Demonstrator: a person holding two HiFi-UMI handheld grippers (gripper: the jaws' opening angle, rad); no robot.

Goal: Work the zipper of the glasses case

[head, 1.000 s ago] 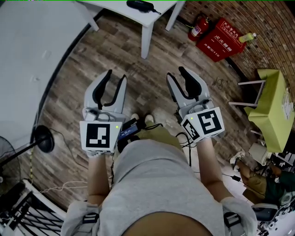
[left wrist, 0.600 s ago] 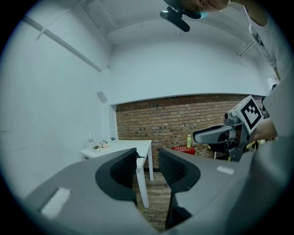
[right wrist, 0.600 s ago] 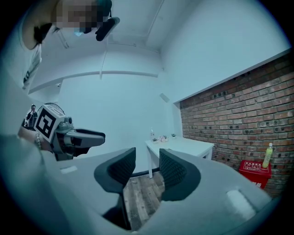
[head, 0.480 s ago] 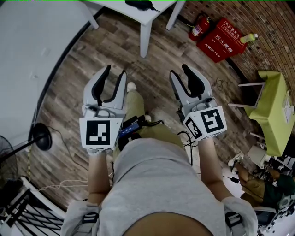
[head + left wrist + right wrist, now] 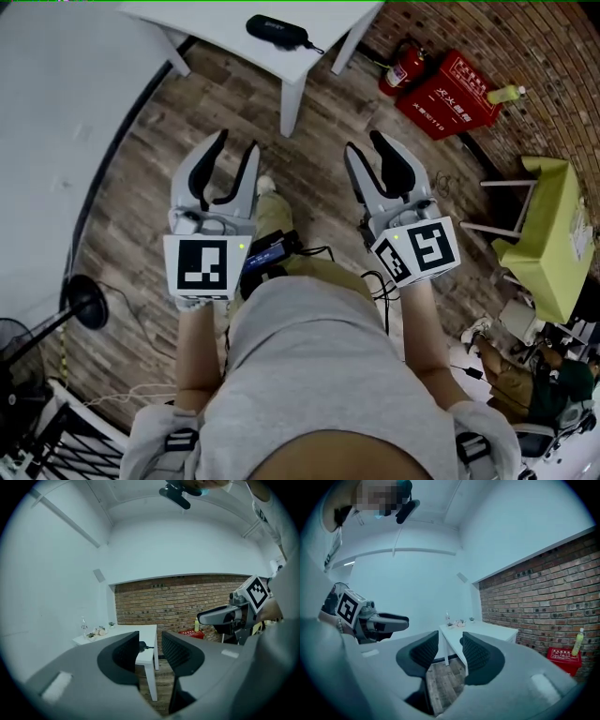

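Note:
The black glasses case (image 5: 277,31) lies on a white table (image 5: 319,23) at the top of the head view, well ahead of both grippers. My left gripper (image 5: 236,145) and right gripper (image 5: 366,143) are held side by side at waist height above the wooden floor, both open and empty. In the left gripper view the case (image 5: 142,645) shows small on the table (image 5: 119,635), framed in the gap of the left gripper (image 5: 150,651). In the right gripper view the right gripper (image 5: 450,651) points toward the table (image 5: 487,631); no case is visible there.
A fire extinguisher (image 5: 398,67) and a red box (image 5: 448,94) stand by the brick wall at the upper right. A yellow-green stool (image 5: 548,234) is at the right, a black fan stand (image 5: 80,305) at the left. Small plants and a bottle (image 5: 91,632) sit at the table's far end.
The person has stepped toward the table, so the table and case have slid further into the head view. Both grippers stay open and level in front of the body.

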